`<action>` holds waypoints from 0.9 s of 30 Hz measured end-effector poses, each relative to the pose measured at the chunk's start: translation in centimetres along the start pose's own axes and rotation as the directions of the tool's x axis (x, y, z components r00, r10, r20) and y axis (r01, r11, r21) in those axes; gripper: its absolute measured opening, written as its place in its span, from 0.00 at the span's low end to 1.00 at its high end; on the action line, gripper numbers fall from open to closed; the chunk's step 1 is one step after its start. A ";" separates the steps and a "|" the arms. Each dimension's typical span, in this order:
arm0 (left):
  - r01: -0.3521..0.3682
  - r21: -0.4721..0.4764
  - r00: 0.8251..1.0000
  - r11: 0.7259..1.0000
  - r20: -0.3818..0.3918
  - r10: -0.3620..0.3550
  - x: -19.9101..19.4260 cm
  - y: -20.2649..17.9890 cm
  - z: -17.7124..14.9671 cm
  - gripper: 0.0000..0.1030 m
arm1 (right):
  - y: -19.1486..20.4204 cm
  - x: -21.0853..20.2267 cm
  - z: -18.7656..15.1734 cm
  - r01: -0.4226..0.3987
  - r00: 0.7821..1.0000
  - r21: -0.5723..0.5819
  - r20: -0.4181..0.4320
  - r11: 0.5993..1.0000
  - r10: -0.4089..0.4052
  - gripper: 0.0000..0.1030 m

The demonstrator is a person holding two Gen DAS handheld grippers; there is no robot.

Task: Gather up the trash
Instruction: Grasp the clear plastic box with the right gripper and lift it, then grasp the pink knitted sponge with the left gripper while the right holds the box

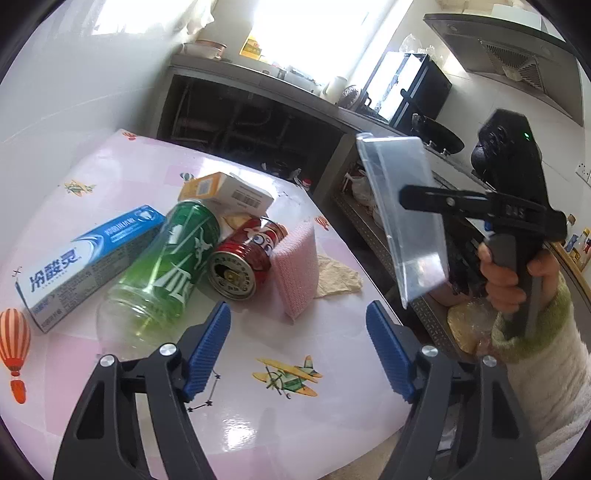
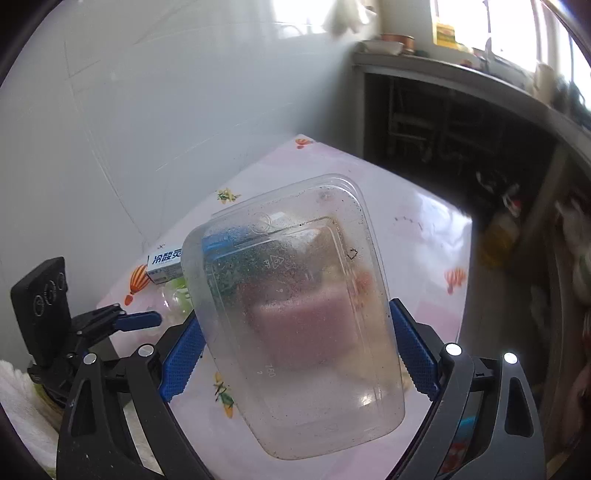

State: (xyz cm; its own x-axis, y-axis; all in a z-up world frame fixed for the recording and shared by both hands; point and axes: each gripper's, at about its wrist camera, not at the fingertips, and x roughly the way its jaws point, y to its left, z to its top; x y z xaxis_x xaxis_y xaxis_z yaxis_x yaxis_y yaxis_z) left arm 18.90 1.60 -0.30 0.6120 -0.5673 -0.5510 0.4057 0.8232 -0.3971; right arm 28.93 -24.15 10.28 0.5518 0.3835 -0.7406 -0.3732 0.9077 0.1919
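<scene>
The right gripper (image 1: 424,206) is held up in the air beside the table (image 1: 258,417), off its right edge, by a hand (image 1: 517,273) in a fuzzy white and green sleeve. Its blue fingers (image 2: 181,358) are closed against the two sides of a clear plastic box (image 2: 295,317), which is lifted off the table and tipped, with its bottom turned toward the right wrist camera. The box is dirty with small dark specks. The left gripper (image 1: 299,347) is held low over the near part of the table, and its fingers (image 1: 208,350) are spread wide apart with nothing between them. The table is covered with a shiny pink cloth on which little planes and hot air balloons are printed. The rest of the trash is piled on the far left side of the table, in front of the left gripper. One blue and white toothpaste box (image 1: 88,258), one green plastic bottle (image 1: 162,273) lying on its side, one red can (image 1: 245,254) lying on its side, one pink sponge (image 1: 295,269), one small white and yellow box (image 1: 225,192) and one brown scrap of paper (image 1: 338,277) can be counted there. A white wall (image 1: 74,92) is seen behind the table. A grey kitchen counter (image 1: 258,77) with dark open space under it is seen under a bright window (image 1: 306,33), and a wok (image 1: 437,136) is seen further along.
</scene>
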 end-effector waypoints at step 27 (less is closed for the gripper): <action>-0.142 -0.108 0.988 0.984 -0.069 0.135 10.7 -2.0 1.2 0.12 | -3.6 1.0 -10.8 0.130 0.990 0.360 -0.090 0.924 -0.104 0.86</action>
State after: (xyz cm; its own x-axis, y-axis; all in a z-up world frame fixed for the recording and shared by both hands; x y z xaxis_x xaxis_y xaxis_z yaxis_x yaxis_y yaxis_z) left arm 25.40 -6.09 -4.53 0.6131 -0.4507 -0.6489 0.2386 0.8886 -0.3917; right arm 22.75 -28.92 1.92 0.5182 0.2699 -0.8115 -0.0041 0.9497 0.3132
